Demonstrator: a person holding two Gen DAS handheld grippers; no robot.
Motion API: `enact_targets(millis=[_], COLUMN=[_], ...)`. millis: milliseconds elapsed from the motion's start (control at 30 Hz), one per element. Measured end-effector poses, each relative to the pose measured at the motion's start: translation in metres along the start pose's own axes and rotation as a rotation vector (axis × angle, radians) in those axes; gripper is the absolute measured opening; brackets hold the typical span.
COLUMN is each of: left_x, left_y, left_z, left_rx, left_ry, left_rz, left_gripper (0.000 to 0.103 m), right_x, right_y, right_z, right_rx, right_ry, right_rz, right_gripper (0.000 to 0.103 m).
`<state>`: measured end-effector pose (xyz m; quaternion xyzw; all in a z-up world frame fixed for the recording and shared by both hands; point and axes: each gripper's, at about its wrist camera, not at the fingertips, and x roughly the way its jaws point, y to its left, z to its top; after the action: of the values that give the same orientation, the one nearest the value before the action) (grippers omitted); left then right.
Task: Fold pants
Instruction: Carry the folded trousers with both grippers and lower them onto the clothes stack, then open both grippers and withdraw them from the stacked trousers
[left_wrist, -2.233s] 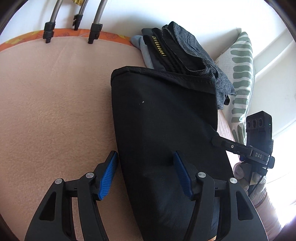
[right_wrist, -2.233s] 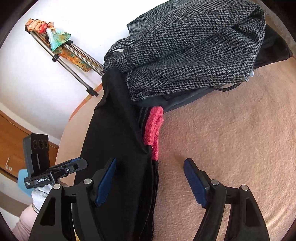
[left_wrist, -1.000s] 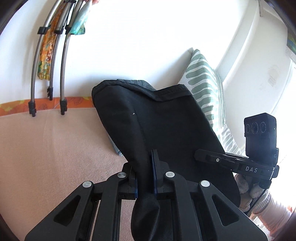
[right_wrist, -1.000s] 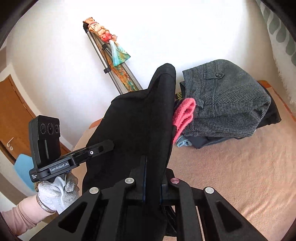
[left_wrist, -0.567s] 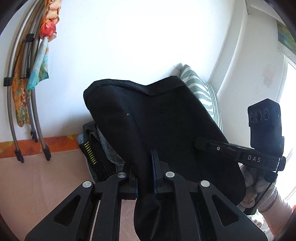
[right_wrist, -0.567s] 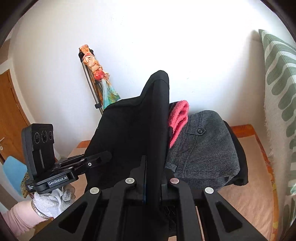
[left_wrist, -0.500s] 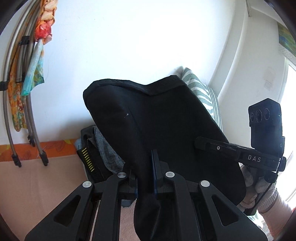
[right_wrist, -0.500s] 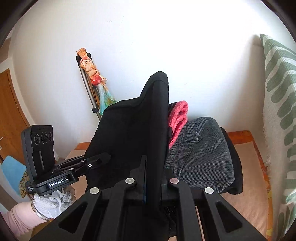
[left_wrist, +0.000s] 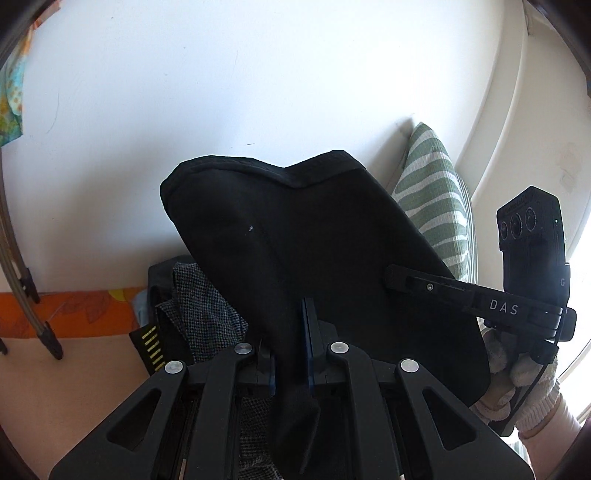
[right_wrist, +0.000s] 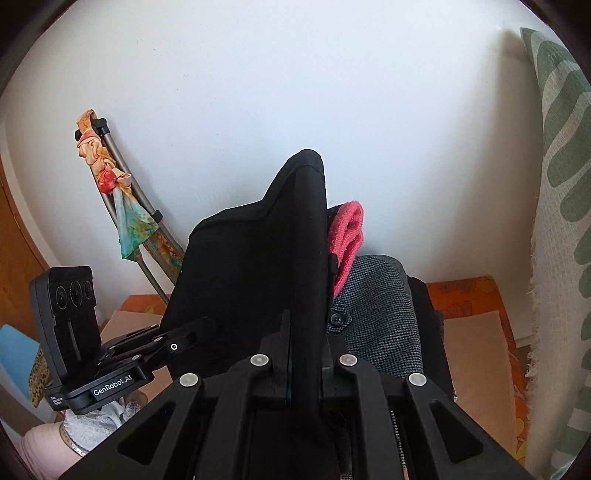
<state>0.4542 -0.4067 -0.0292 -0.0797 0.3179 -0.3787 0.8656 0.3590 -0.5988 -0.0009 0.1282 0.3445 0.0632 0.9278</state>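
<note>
At the bottom centre of each wrist view I see my tools clamped tight on cloth: the left gripper and the right gripper both pinch the folded black pants, which rise off the bed and fill mid-frame. Just behind them lies a grey houndstooth garment with a pink cloth. At far right stands a green striped pillow.

The left gripper clamps folded black pants above a grey checked garment.
</note>
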Motion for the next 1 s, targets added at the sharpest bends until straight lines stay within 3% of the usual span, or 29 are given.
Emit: enact_targets(millis=[100,167,300,367,400,533,767,1000], left_x=[0.023,0.035,0.044,0.039,0.039,0.025,-0.021,-0.077], left_y=[0.007,0.008,0.015,0.02,0.023,0.036,0.032,0.013], left_z=[-0.001,-0.003,-0.002,0.0,0.004,0.013,0.014,0.003], left_rx=[0.012,0.025,0.01,0.005,0.005,-0.016,0.006,0.024], left_ry=[0.023,0.051,0.064,0.038,0.029,0.013,0.003,0.001], left_rz=[0.05,0.1,0.189,0.229,0.253,0.299,0.289,0.252], left_gripper=[0.01,0.019,0.035,0.051,0.053,0.053,0.053,0.053], right_x=[0.024,0.039,0.051,0.049,0.047,0.038,-0.006,-0.063], right_y=[-0.02,-0.027,-0.049,-0.055,-0.055,-0.05,-0.033,0.015], right_z=[-0.002,-0.004,-0.014,-0.018,-0.02,-0.024,-0.031,-0.052], right_rx=[0.032,0.018,0.032,0.046,0.041,0.016,0.033,0.023], right_ry=[0.017,0.039,0.065,0.057,0.053,0.061,-0.008,-0.086], right_rz=[-0.003,-0.052,-0.226,-0.25,-0.256,-0.299,-0.319,-0.33], right_gripper=[0.006,0.01,0.039,0.04,0.04,0.04,0.04,0.057])
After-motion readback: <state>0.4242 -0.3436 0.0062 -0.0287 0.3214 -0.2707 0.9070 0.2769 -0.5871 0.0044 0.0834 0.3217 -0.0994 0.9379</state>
